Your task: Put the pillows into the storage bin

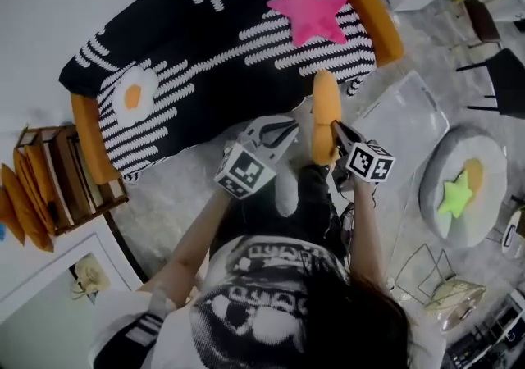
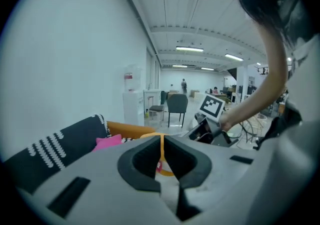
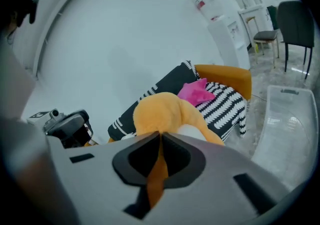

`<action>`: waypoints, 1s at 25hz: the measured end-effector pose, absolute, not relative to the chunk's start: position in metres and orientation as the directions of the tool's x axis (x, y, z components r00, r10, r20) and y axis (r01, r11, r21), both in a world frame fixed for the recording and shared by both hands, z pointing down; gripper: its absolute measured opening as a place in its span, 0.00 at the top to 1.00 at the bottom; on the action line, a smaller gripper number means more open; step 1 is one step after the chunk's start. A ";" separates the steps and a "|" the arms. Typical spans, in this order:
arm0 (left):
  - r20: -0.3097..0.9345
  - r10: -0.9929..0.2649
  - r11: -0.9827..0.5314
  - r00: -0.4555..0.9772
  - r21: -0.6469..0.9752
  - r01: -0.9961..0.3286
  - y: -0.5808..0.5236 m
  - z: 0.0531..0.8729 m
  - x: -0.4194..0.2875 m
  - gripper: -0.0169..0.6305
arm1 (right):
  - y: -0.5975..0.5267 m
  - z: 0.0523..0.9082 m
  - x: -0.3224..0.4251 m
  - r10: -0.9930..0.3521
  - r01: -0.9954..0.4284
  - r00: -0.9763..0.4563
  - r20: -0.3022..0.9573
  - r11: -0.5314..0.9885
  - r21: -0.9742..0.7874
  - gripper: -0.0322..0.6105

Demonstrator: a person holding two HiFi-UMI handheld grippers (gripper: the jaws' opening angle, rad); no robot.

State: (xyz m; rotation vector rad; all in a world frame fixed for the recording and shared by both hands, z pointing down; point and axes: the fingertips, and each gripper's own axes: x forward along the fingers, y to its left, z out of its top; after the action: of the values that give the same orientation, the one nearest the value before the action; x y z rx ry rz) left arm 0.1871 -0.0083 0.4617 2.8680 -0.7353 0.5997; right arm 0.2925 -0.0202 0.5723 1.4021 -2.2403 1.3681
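Note:
An orange pillow hangs edge-up between my two grippers in front of the striped sofa. My left gripper is shut on the pillow's thin orange edge, and my right gripper is shut on its other side. In their own views the left gripper and the right gripper both show orange fabric pinched in the jaws. A pink star pillow and a fried-egg pillow lie on the sofa. The clear storage bin stands on the floor to the right.
A round grey pouf at the far right carries a green star pillow. A wooden shelf with orange cushions stands at the left. Dark chairs are at the upper right, and a wire basket sits near the person's right.

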 end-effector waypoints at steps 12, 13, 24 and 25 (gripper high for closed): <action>0.392 -0.265 -0.951 0.881 0.045 -0.306 0.027 0.468 0.443 0.95 | 0.049 0.626 0.571 -0.696 -0.809 -0.355 0.624 -0.106 -0.578 0.92; 0.390 -0.251 -0.955 0.886 0.047 -0.292 0.030 0.468 0.460 0.95 | 0.052 0.631 0.594 -0.698 -0.817 -0.330 0.636 -0.127 -0.563 0.92; 0.438 -0.178 -0.979 0.881 0.007 -0.202 0.031 0.471 0.521 0.95 | 0.056 0.652 0.703 -0.705 -0.894 -0.183 0.685 -0.170 -0.414 0.70; 0.442 -0.188 -0.978 0.877 0.003 -0.211 0.029 0.472 0.517 0.95 | 0.052 0.649 0.699 -0.712 -0.893 -0.191 0.676 -0.161 -0.421 0.70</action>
State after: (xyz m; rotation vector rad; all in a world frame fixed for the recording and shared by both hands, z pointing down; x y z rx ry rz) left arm 0.5171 0.0286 0.4716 2.9936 -0.3178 0.6977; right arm 0.6990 0.0524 0.6489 1.8500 -1.8849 1.2732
